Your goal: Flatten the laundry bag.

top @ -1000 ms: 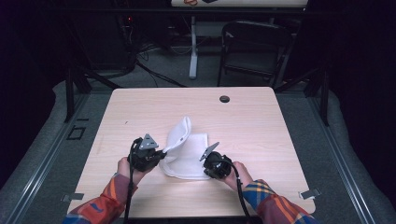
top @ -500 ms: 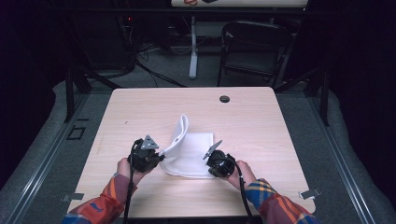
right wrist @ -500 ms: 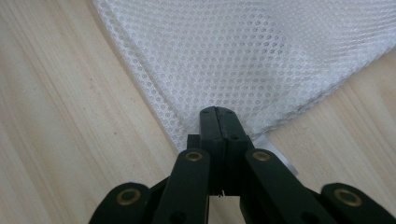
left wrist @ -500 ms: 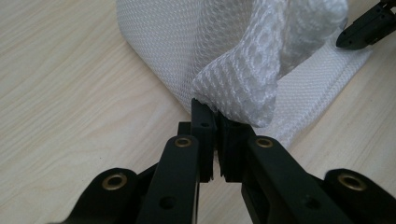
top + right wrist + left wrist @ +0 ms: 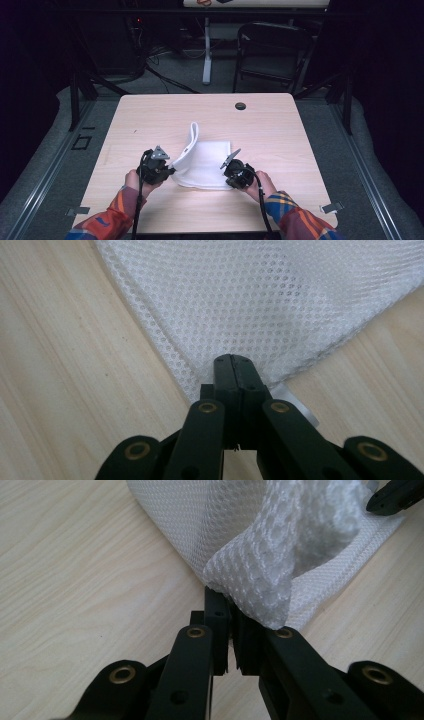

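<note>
High view shows me my left gripper [image 5: 167, 170] clamped on the white mesh cloth's [image 5: 207, 162] lifted near-left corner, right gripper [image 5: 231, 172] pinching its near-right corner on the table [image 5: 280, 130].

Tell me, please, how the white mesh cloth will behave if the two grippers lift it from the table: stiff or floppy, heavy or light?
Probably floppy: the white mesh cloth already curls and folds where the left gripper pinches its corner. Likely light, since the weave is thin and full of holes. It may sag between the left gripper and the right gripper, which clamps another corner.
</note>
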### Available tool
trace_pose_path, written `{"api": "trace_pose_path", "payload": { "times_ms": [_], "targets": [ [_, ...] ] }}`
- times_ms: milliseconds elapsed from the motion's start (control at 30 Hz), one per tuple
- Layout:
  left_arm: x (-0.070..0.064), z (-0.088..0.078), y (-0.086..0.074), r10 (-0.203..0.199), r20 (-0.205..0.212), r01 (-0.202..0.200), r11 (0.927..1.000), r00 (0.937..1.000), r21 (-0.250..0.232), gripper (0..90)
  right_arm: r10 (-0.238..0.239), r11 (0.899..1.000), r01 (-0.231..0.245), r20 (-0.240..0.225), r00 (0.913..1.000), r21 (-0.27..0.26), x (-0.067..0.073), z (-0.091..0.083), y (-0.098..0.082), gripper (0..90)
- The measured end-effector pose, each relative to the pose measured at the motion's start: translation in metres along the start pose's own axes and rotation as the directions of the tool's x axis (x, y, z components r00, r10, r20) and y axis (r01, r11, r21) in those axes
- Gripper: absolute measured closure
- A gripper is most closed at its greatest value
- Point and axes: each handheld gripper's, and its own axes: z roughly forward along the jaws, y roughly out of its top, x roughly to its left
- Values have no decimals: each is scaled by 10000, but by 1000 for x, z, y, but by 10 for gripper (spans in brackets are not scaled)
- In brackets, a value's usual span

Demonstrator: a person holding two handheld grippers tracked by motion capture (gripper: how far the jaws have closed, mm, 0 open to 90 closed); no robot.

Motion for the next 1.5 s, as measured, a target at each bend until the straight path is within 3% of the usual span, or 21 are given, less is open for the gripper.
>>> {"api": "trace_pose_path", "payload": {
  "times_ms": [633,667,733,800,867,933,1000,1033,1067,1100,1133,1167,1300,1367,1500],
  "targets": [
    [8,-5,-13,-147,634,92,9962,9979,863,819,196,9998,-195,-56,9998,95,-14,-3,-5,900],
    [9,-7,-14,-163,588,104,9949,9981,1000,732,317,9995,-317,-34,9995,-4,-16,-3,-6,900],
    [11,-10,-17,-310,754,224,9934,9967,1121,702,310,9995,-310,-14,9995,-1,-18,-3,-7,900],
    [13,-13,-20,-434,489,372,9919,9979,1213,595,307,9995,-307,-24,9995,45,-20,-5,-7,881],
    [16,-18,-24,-665,380,614,9905,9971,1228,469,476,9989,-476,-121,9988,16,-23,-7,-7,809],
    [18,-23,-28,-897,286,858,9894,9956,1175,439,518,9987,-518,-145,9986,26,-23,-8,-8,786],
    [20,-29,-30,-1042,114,1027,9901,9945,954,380,714,9975,-713,-254,9971,14,-25,-11,-8,722],
    [20,-31,-30,-1110,51,1102,9902,9938,858,332,805,9967,-803,-279,9964,76,-28,-15,-9,644],
    [20,-33,-31,-1140,-2,1137,9902,9935,811,332,805,9967,-803,-279,9964,76,-28,-15,-9,644],
    [21,-34,-30,-1127,-88,1131,9908,9936,748,311,926,9957,-924,-381,9950,69,-30,-17,-9,610],
    [20,-36,-29,-1169,-134,1175,9914,9931,583,265,1179,9929,-1185,-483,9918,-94,-32,-22,-10,517],
    [20,-36,-29,-1169,-134,1175,9914,9931,583,242,1179,9929,-1185,-483,9918,-94,-32,-22,-10,517],
    [17,-38,-27,-1083,-436,1095,9936,9932,259,189,1548,9863,-1590,-861,9842,-439,-36,-30,-13,328],
    [17,-39,-26,-1081,-388,1087,9940,9934,142,158,1627,9857,-1665,-1062,9809,-276,-38,-33,-14,208],
    [14,-36,-23,-883,-335,886,9960,9955,66,155,1709,9837,-1760,-1125,9788,-369,-39,-36,-15,145]
  ]
}}
